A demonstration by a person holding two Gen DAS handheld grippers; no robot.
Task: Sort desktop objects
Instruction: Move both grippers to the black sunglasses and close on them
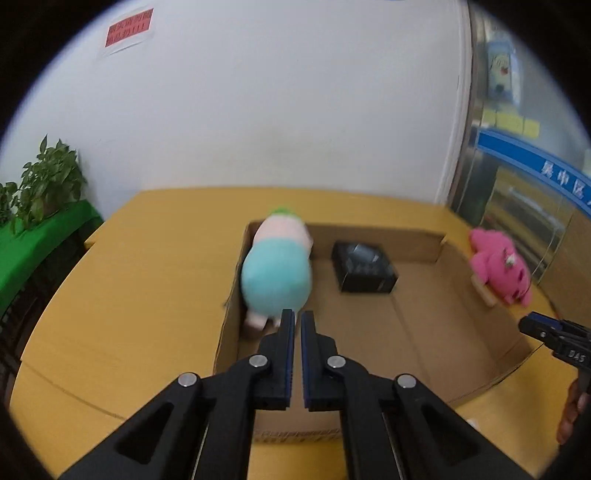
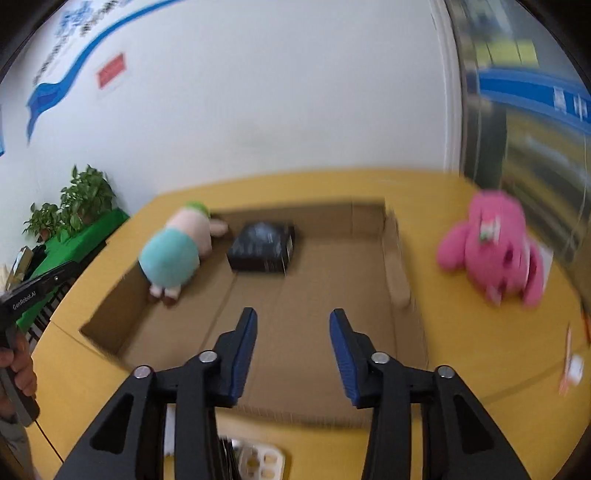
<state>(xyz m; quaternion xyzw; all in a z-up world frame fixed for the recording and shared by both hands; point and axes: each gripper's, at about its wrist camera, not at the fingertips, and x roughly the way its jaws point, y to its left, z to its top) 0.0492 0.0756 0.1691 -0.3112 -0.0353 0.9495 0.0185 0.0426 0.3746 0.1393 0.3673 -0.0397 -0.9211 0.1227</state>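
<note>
Two wrist views over a yellow table (image 1: 147, 266) w/ an open cardboard box (image 1: 424, 332) lying flat on it.

Left gripper (image 1: 297, 317): clenched, jaws nearly touching, nothing between them; it hangs above the box's near-left part. Just beyond its tips lies a plush toy w/ teal lower body, pale pink upper body and green top (image 1: 277, 269), inside the box against the left wall, feet toward the camera.

Black box (image 1: 364, 267): on the cardboard floor near the far wall, just right of the teal plush, apart from it.

Pink plush (image 1: 498, 266): outside the cardboard box, on the table by the right wall; in left view it seems to touch the rim, in right view (image 2: 491, 247) it sits clear of the wall. Blurred in both.

Right gripper (image 2: 293, 319): released, jaws parted approx. halfway, empty; it hangs over the box's near edge, pointing into the box interior. It also shows at the right edge of the left view (image 1: 543, 328), w/ part of a hand (image 1: 570, 413) below.

Bkgd.: white wall w/ red notice (image 1: 129, 31), potted plants (image 1: 44, 184) on a green cloth (image 1: 33, 243) at left. A white tray w/ compartments (image 2: 258, 461) shows at the bottom of the right view, contents unclear.
</note>
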